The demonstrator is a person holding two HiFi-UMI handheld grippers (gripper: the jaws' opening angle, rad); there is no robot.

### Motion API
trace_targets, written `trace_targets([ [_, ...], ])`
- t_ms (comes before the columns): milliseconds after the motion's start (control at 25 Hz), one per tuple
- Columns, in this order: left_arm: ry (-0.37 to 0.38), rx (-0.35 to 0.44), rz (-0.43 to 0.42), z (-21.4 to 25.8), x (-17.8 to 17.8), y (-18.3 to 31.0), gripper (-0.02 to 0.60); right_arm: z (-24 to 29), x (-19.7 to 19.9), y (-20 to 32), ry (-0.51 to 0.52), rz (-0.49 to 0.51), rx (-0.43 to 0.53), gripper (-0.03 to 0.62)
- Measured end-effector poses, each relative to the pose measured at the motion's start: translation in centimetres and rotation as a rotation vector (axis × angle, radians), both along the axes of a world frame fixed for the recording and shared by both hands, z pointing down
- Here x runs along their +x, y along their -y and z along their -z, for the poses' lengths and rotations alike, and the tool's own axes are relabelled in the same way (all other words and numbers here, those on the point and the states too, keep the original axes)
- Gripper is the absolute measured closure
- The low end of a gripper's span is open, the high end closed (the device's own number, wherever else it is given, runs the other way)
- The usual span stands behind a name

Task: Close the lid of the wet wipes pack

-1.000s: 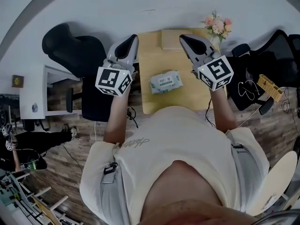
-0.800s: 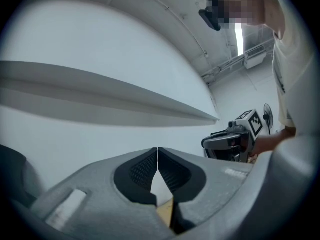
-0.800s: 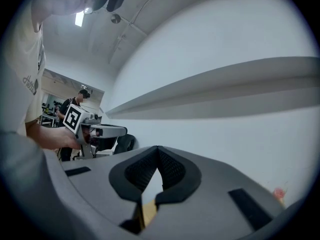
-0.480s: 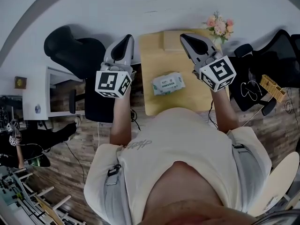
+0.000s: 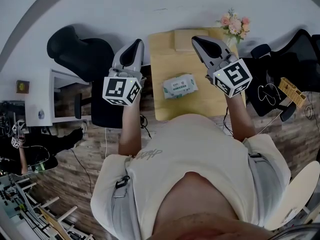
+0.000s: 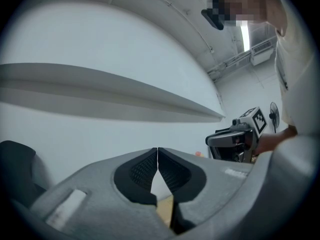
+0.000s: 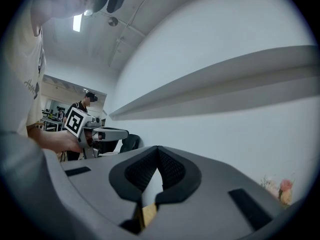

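- The left grey two-jaw gripper (image 5: 135, 46) with its square-marker cube hangs just off the table's left edge, level with the far half of the top. In the left gripper view its ribbed black pads (image 6: 145, 170) meet at the tips with nothing between them, and it looks at the white wall, not the table.
- The light wooden table (image 5: 161, 106) carries the task's thing. The soft white-and-green wet wipes pack (image 5: 179, 86) lies flat near the middle of the top, a little nearer the front edge, with its label side up and well apart from both grippers.
- From the head view the pack's top looks flat, with no flap standing up, but the lid is too small to tell whether it is shut or slightly raised.
- The right grey two-jaw gripper (image 5: 199, 41) is held above the table's far right part. Its pads (image 7: 172, 170) are also together on nothing, and it too faces the wall.
- Judgement: this fits either grippers poised before going down to the lid or grippers lifted clear of a lid already pressed flat. No contact step is in hand.
- Any next move first needs a closer look at the lid's edge. If it does stand proud, closed tips would serve to press it down while the soft pack is kept from sliding.
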State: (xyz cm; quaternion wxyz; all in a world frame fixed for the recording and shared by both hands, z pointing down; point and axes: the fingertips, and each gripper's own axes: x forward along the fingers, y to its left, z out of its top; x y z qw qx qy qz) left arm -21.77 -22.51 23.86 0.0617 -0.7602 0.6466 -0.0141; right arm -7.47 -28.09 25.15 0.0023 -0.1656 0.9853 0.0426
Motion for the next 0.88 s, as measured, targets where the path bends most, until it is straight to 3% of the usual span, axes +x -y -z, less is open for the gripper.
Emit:
trace_targets([
  [480,0.010,-0.007,-0.006,-0.5,0.3,-1.2,0.565,-0.5,0.2,-0.8,0.003,-0.010,-0.011,0.592],
  [880,-0.025,-0.030,-0.010,-1.8,-0.6,-1.5,0.565,-2.4,-0.7,-1.2,-0.041,-0.004,-0.017,0.592],
])
